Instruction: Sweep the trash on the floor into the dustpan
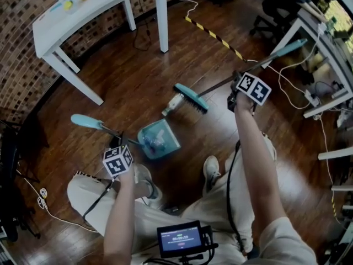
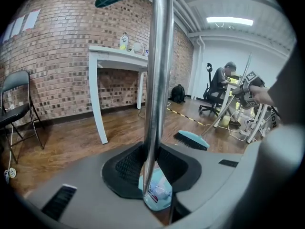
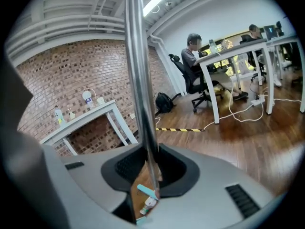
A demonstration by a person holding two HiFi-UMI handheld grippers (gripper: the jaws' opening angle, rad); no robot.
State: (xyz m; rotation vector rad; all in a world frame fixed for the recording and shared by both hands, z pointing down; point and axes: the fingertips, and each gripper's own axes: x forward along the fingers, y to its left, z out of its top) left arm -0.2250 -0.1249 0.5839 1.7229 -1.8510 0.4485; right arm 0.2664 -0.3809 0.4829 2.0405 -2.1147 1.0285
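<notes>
the left gripper (image 2: 151, 178) is clamped on the dustpan pole (image 2: 157, 80), the right gripper (image 3: 153, 175) on the broom pole (image 3: 138, 80). in the head view a small bottle (image 1: 173, 105) lies just beside the broom head (image 1: 192, 97), at its 8 o'clock; the dustpan (image 1: 170, 139), holding clear trash (image 1: 154, 142), sits at the bottle's 7 o'clock.

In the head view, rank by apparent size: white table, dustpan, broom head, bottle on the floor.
Largest to smallest:
1. white table
2. dustpan
3. broom head
4. bottle
The tabletop sits nearer the camera, yet is plainly largest.
</notes>
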